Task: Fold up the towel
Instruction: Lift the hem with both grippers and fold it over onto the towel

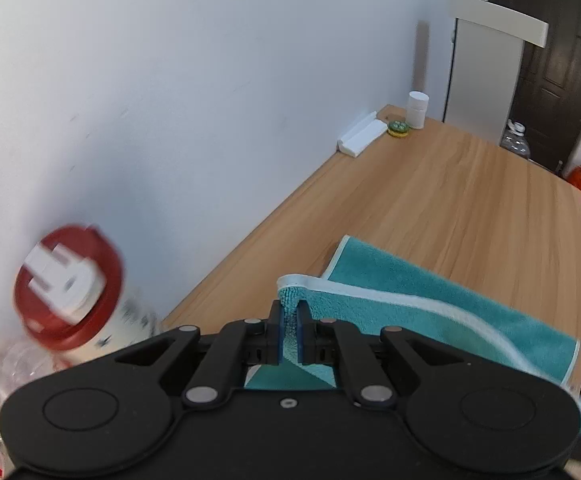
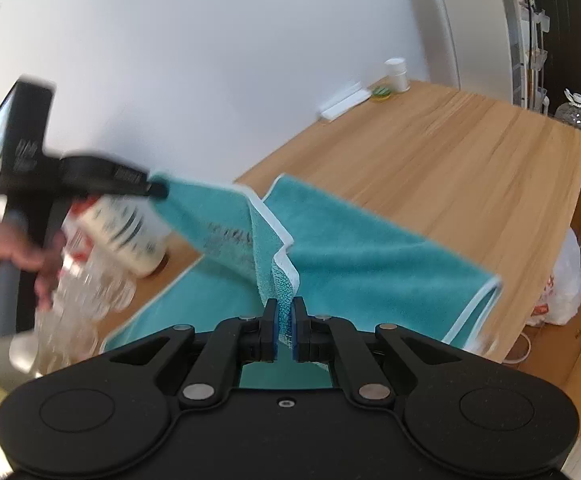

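Even daylight, fisheye-bent edges, motion-blurred left foreground.

Teal towel (image 2: pixel 370 264) white-edged, red-lidded bottle (image 1: pixel 68 284), wood-grain table (image 1: pixel 450 208)

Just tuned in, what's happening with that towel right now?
A person is partway through folding the teal towel on the wooden table, a handheld claw in each hand. The left claw is shut on one white-trimmed corner and the right claw on another, both lifted above the table. The rest of the towel still lies on the table. A red-capped bottle stands beside it at the wall. The fold is not laid down yet.
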`<move>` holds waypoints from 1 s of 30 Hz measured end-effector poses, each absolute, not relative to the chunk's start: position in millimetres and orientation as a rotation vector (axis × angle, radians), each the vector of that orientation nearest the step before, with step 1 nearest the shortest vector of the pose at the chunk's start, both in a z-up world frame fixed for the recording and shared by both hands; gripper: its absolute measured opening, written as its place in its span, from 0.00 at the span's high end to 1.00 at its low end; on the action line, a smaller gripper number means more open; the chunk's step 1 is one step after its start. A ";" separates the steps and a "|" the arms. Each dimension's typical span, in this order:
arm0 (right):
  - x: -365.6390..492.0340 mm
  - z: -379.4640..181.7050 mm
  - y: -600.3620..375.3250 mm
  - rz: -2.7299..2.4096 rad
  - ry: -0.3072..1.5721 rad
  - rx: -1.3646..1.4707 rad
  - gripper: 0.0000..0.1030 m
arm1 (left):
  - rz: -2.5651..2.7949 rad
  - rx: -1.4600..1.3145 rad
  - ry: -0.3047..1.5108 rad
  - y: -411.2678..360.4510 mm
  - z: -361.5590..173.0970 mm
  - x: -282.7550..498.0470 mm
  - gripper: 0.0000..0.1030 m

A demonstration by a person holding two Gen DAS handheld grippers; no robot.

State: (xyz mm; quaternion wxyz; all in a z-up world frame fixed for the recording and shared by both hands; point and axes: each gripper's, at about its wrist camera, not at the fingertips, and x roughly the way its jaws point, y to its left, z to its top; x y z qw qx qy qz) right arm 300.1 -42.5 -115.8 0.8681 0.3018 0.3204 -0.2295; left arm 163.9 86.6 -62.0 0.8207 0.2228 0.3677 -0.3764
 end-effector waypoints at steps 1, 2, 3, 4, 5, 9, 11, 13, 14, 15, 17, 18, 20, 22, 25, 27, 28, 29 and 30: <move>302.7 -120.1 -24.5 -0.464 0.680 0.641 0.95 | -0.812 0.474 0.784 96.3 -64.5 164.9 0.95; 304.7 -123.2 -11.2 -0.456 0.685 0.646 0.95 | -0.820 0.475 0.782 104.1 -66.8 164.9 0.95; 306.2 -125.0 -1.6 -0.457 0.683 0.651 0.95 | -0.829 0.480 0.780 113.9 -70.0 164.5 0.95; 308.1 -127.0 11.1 -0.459 0.679 0.666 0.95 | -0.836 0.490 0.779 122.4 -73.5 164.1 0.95; 309.5 -128.6 20.0 -0.458 0.676 0.678 0.95 | -0.840 0.501 0.777 128.3 -76.8 164.0 0.95; 317.3 -133.2 48.8 -0.442 0.701 0.666 0.95 | -0.844 0.526 0.793 148.3 -90.4 170.5 0.95; 318.5 -134.9 55.4 -0.440 0.713 0.671 0.95 | -0.848 0.516 0.802 153.4 -95.4 175.1 0.95; 317.3 -134.6 61.8 -0.448 0.728 0.658 0.95 | -0.850 0.509 0.809 160.9 -97.7 175.7 0.95; 317.4 -134.2 64.0 -0.442 0.735 0.652 0.95 | -0.858 0.505 0.802 163.2 -97.7 174.4 0.95; 317.5 -133.7 66.2 -0.437 0.742 0.646 0.95 | -0.863 0.503 0.797 164.2 -98.0 173.6 0.95; 314.9 -130.5 68.8 -0.430 0.754 0.631 0.95 | -0.869 0.504 0.795 167.7 -98.0 172.0 0.95; 314.2 -128.6 67.6 -0.429 0.752 0.624 0.95 | -0.873 0.499 0.793 170.3 -97.0 170.9 0.95; 307.4 -121.1 66.0 -0.435 0.744 0.586 0.95 | -0.878 0.485 0.790 177.5 -93.7 168.9 0.95; 296.3 -113.3 65.2 -0.429 0.733 0.566 0.95 | -0.888 0.467 0.785 181.8 -88.5 166.9 0.95; 283.1 -95.5 61.3 -0.442 0.709 0.545 0.95 | -0.908 0.438 0.779 178.3 -79.5 166.1 0.95; 278.4 -88.6 60.8 -0.412 0.712 0.537 0.95 | -0.915 0.437 0.765 177.6 -75.2 163.2 0.95; 274.3 -84.1 63.2 -0.389 0.713 0.523 0.95 | -0.916 0.442 0.754 178.5 -72.7 159.7 0.95; 270.3 -81.0 65.9 -0.379 0.708 0.509 0.95 | -0.918 0.447 0.742 179.4 -70.3 156.2 0.95; 266.2 -78.6 68.8 -0.370 0.702 0.491 0.95 | -0.921 0.452 0.738 180.8 -70.0 153.6 0.95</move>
